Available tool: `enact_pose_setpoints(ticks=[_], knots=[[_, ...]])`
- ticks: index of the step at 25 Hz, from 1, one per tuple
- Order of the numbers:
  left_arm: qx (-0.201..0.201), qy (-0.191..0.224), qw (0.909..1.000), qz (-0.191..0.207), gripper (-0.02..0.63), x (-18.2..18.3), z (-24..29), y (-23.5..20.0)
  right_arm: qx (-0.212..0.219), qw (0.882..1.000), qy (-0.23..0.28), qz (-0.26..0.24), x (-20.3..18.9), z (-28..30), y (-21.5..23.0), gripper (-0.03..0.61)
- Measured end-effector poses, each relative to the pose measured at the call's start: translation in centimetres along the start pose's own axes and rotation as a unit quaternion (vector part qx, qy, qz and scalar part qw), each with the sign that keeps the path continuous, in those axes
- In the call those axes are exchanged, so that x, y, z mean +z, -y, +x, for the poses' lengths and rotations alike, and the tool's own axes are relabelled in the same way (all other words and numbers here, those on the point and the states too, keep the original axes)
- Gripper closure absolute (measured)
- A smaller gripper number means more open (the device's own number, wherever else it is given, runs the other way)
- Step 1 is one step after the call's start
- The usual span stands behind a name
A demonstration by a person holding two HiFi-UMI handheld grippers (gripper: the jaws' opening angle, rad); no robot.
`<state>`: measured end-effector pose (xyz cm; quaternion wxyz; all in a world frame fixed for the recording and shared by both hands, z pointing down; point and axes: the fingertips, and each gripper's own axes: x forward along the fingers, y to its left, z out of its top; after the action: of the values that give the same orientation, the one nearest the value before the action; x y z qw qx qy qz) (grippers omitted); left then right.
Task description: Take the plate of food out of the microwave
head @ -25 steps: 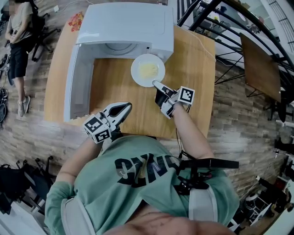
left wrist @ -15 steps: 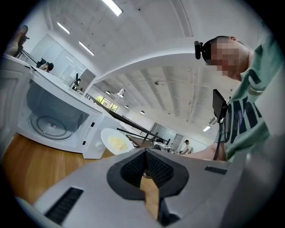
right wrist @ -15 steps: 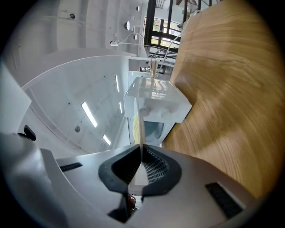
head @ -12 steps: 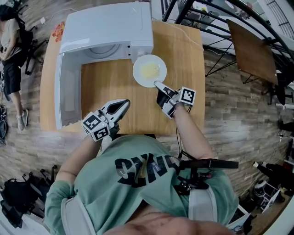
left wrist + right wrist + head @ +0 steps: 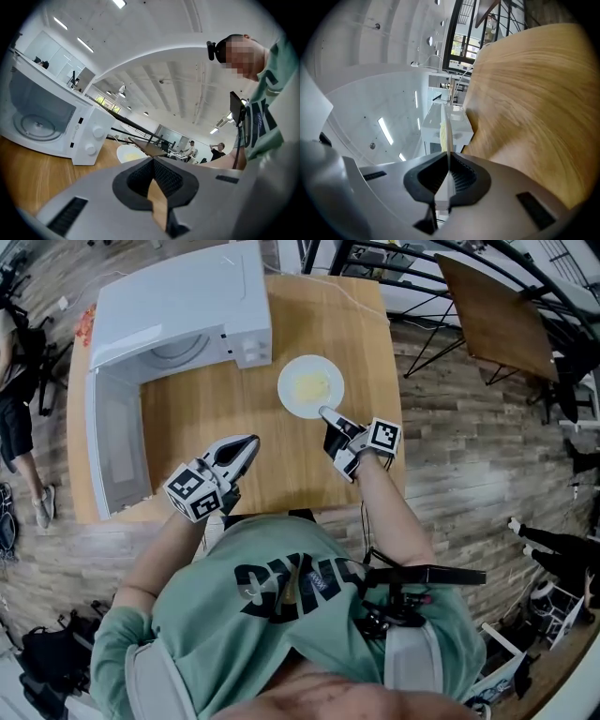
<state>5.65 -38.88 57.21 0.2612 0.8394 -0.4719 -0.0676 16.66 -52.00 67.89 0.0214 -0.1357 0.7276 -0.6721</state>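
The right gripper (image 5: 325, 413) is pinched shut on the near rim of the plate (image 5: 290, 381). In the right gripper view the rim is seen edge-on between the jaws, so the hold is judged thin but level, keeping the yellow food (image 5: 311, 386) from sliding.

- The plate is found at upper centre of the head view, over the tabletop (image 5: 206, 418). It is clear of the microwave (image 5: 178, 301) and just right of it.
- Whether it rests on the wood or is carried just above cannot be told.
- The microwave door (image 5: 112, 451) is left swung open at the left.
- The left gripper (image 5: 251, 442) is closed on nothing and kept low at centre left, probably held back out of the plate's path.
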Motion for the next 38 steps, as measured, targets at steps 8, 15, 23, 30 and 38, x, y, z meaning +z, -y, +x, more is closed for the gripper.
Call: enact_pose_setpoints(ticks=[8,15,23,30,38], knots=[[-0.009,-0.019,0.9998,-0.005,0.611,-1.7,3.1,0.3,-0.048,0.999,0.016,0.013,1.6,-3.6,4.5,0.560],[-0.012,-0.028,0.9995,-0.010,0.611,-2.9,4.8,0.2,-0.087,0.996,0.014,0.017,2.7,-5.0,7.9,0.560],[-0.009,-0.038,0.9991,-0.019,0.611,-3.8,5.1,-0.3,-0.125,0.992,-0.004,0.031,2.8,-4.9,11.1,0.560],[-0.004,-0.045,0.9986,-0.027,0.611,-4.8,4.8,-0.6,-0.148,0.988,-0.023,0.048,2.5,-4.6,13.7,0.560],[0.000,-0.047,0.9983,-0.033,0.611,-5.1,4.3,-1.1,-0.217,0.974,-0.063,-0.009,2.7,-4.3,14.7,0.543]])
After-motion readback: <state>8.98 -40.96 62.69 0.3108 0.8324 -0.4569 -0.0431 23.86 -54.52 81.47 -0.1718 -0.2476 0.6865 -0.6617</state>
